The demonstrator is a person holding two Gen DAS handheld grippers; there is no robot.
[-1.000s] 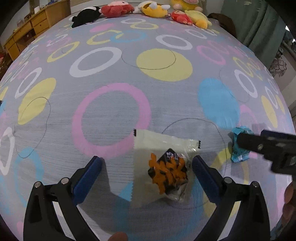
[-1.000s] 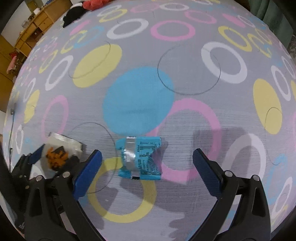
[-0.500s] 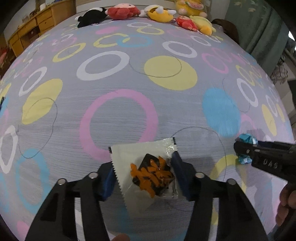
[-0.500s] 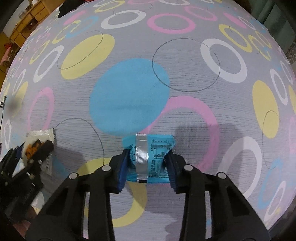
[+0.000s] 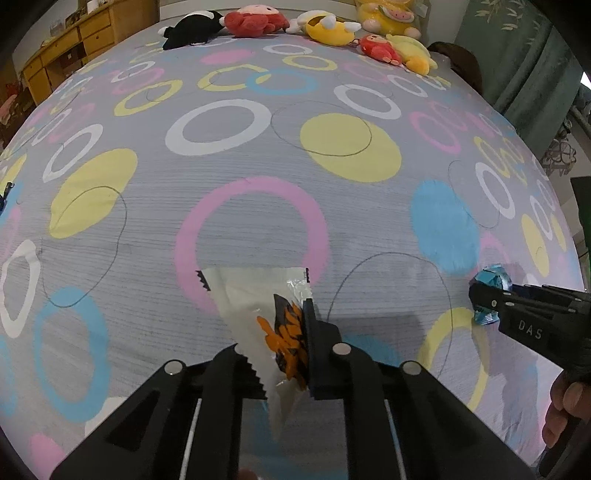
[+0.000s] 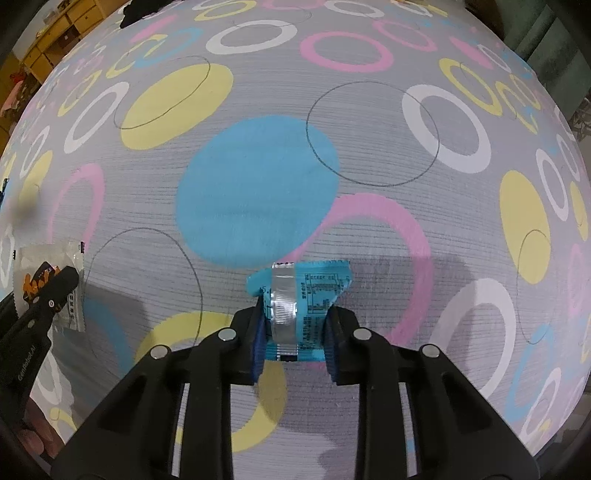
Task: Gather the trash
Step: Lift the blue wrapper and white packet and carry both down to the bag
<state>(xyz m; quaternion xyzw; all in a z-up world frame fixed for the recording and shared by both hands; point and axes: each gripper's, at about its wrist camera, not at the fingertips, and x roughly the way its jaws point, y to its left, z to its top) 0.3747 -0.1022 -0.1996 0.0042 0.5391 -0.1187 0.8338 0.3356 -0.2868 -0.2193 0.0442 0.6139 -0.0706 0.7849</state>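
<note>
In the left wrist view the left gripper [image 5: 295,343] has just closed, and its jaws now pinch the white wrapper [image 5: 255,295] with the orange-and-black print, low in the frame just right of centre. The wrapper is crumpled edge-on between the pads, with its serrated end sticking out to the lower left. In the right wrist view the right gripper [image 6: 293,332] has also just been closing, and its jaws are clamped on the blue wrapper [image 6: 306,295] at lower centre (the foil seam faces the camera).

Both pieces of trash look secured, so the step in hand is the lift. It seems best done straight up and slowly, since thin film can slip from a shallow pinch; the white wrapper is held near 1 edge only and may swing.

The bedspread [image 5: 258,177] stretches open toward the top of both frames, with nothing lying near the 2 grippers. The only crowding is between the tools themselves: the right gripper sits at the right edge of the left view. Plush toys [image 5: 258,22] line the top edge, well apart. No bin is visible.
</note>
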